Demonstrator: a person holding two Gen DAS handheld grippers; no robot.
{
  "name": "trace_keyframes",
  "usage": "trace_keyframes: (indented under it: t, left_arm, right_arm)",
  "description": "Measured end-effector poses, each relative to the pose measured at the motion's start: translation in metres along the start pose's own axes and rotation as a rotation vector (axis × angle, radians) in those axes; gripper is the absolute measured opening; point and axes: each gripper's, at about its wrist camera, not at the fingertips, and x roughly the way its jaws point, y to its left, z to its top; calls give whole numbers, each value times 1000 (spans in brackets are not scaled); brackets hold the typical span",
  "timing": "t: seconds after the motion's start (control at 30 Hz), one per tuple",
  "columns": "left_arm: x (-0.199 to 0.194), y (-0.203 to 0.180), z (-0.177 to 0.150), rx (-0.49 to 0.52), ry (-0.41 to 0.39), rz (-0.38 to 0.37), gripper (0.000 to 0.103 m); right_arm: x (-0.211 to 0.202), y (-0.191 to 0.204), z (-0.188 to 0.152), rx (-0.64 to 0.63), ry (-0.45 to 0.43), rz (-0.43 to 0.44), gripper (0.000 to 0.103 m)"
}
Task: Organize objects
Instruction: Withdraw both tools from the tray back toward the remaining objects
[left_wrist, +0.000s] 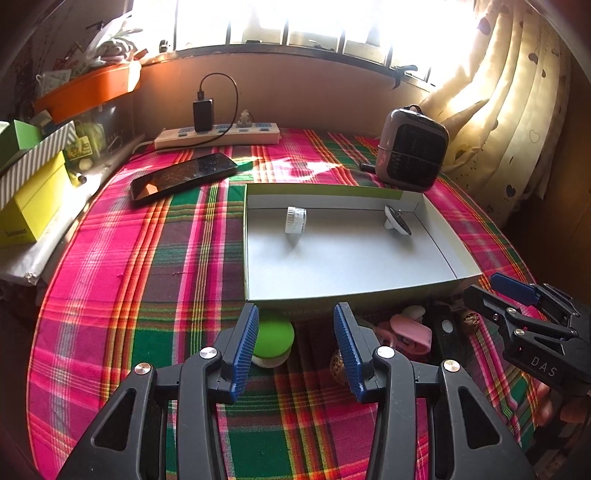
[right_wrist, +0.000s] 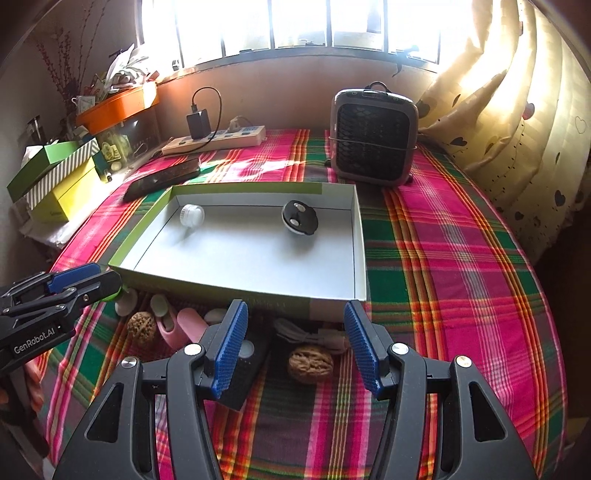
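A shallow green-edged box (left_wrist: 369, 288) (right_wrist: 258, 291) lies on the plaid cloth and holds a small white jar (left_wrist: 295, 220) (right_wrist: 192, 215) and a black-and-white round gadget (left_wrist: 397, 220) (right_wrist: 300, 218). In front of it lie a green-topped round thing (left_wrist: 275, 338), a pink clip (left_wrist: 412, 332) (right_wrist: 184, 325), a black device (left_wrist: 445, 328) (right_wrist: 245, 363), a white cable (right_wrist: 310, 334) and walnuts (right_wrist: 310, 363) (right_wrist: 141, 325). My left gripper (left_wrist: 295, 347) is open, empty, next to the green thing. My right gripper (right_wrist: 293, 347) is open, empty, above one walnut.
A phone (left_wrist: 183, 177) and a power strip (left_wrist: 218, 134) lie at the back left. A small heater (right_wrist: 375, 136) stands at the back right. Stacked boxes (left_wrist: 29, 199) and an orange tray (left_wrist: 88, 88) fill the left ledge. A curtain (right_wrist: 517, 110) hangs at the right.
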Motion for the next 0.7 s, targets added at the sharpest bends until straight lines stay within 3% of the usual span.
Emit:
trace_keyframes:
  t: [0.7]
  left_arm:
    - [-5,20,-38,-37,30,-23,45]
  right_arm:
    - [-12,11,-34,-6,4,30,56]
